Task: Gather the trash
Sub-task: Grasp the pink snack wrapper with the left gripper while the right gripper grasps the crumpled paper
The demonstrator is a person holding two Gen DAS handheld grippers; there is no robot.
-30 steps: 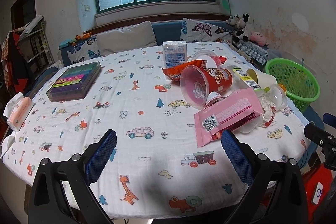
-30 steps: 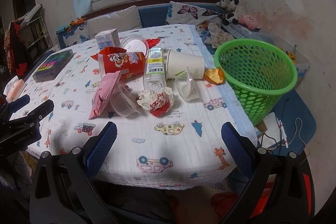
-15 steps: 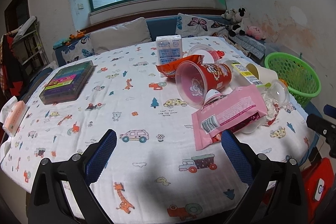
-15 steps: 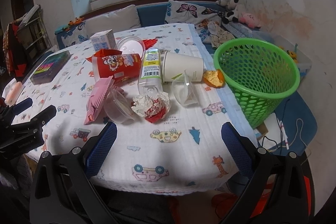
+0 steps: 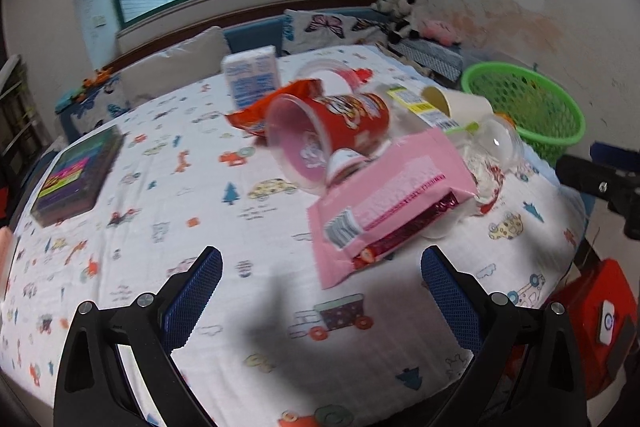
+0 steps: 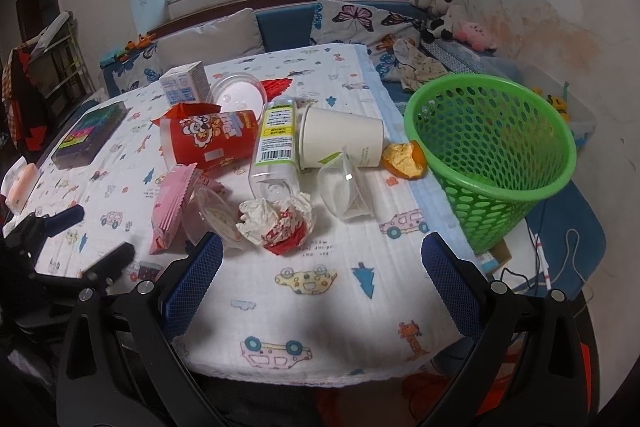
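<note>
Trash lies in a heap on the patterned tablecloth [image 6: 320, 287]. In it are a pink wrapper [image 5: 384, 203], a tipped red cup [image 5: 332, 131], a clear bottle [image 6: 276, 143], a white paper cup [image 6: 340, 139], a clear plastic cup [image 6: 346, 191], crumpled paper [image 6: 276, 223] and an orange scrap [image 6: 404, 159]. A green mesh basket [image 6: 500, 211] stands past the table's right edge. My left gripper [image 5: 320, 267] is open, just short of the pink wrapper. My right gripper [image 6: 322, 251] is open, just short of the crumpled paper. Both hold nothing.
A blue-and-white carton [image 6: 186, 87] and a clear lid [image 6: 240, 95] sit behind the heap. A dark box with colourful contents [image 6: 88, 135] lies at the table's left. A sofa with cushions [image 6: 360, 19] and plush toys runs behind the table, and cables lie on the floor below the basket.
Both grippers have moved forward and lower toward the heap, so the pink wrapper and the crumpled paper now sit closer to the fingers. Both stay open.
</note>
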